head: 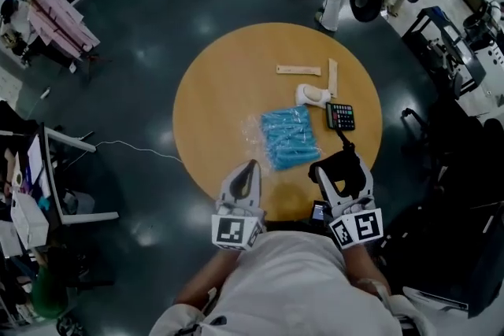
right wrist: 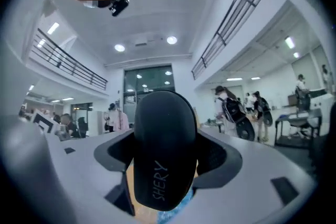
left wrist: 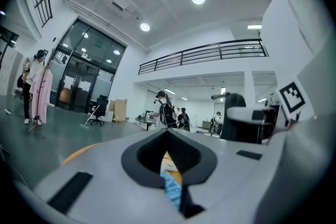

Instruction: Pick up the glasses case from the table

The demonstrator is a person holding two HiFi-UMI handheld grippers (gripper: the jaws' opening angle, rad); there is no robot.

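Clamped in my right hand-held gripper (head: 339, 173), the glasses case (right wrist: 164, 157) fills the middle of the right gripper view: black, rounded and closed, so nothing inside it shows, with the pale lettering "SHERY" running along its side. Both jaws press on its flanks, held apart only by the width of the case. From the head view the case sits over the near edge of the round wooden bench (head: 205, 114), in front of my body; whether its lower end touches the wood I cannot tell.

My left hand-held gripper (head: 249, 168) is level with it, to its left, also at the near rim. Its jaws are drawn together with only a thin slit between them and nothing held; through that slit the left gripper view shows a strip of bench and a bit of blue. Each hand-held gripper carries its marker cube close to my chest, the left one (head: 235, 232) and the right one (head: 358, 227).

Just beyond the jaws, near the middle of the bench, lies a clear plastic bag (head: 290, 138) packed with slim blue sticks laid side by side. Beside its far right corner is a dark calculator (head: 340, 116) with coloured keys. A white object (head: 313, 96) rests just beyond the bag. Farther back lie two pale wooden strips, one flat across (head: 298, 70) and one running away from me (head: 332, 77), their ends near each other.

Around the bench is a dark grey floor (head: 142, 75).
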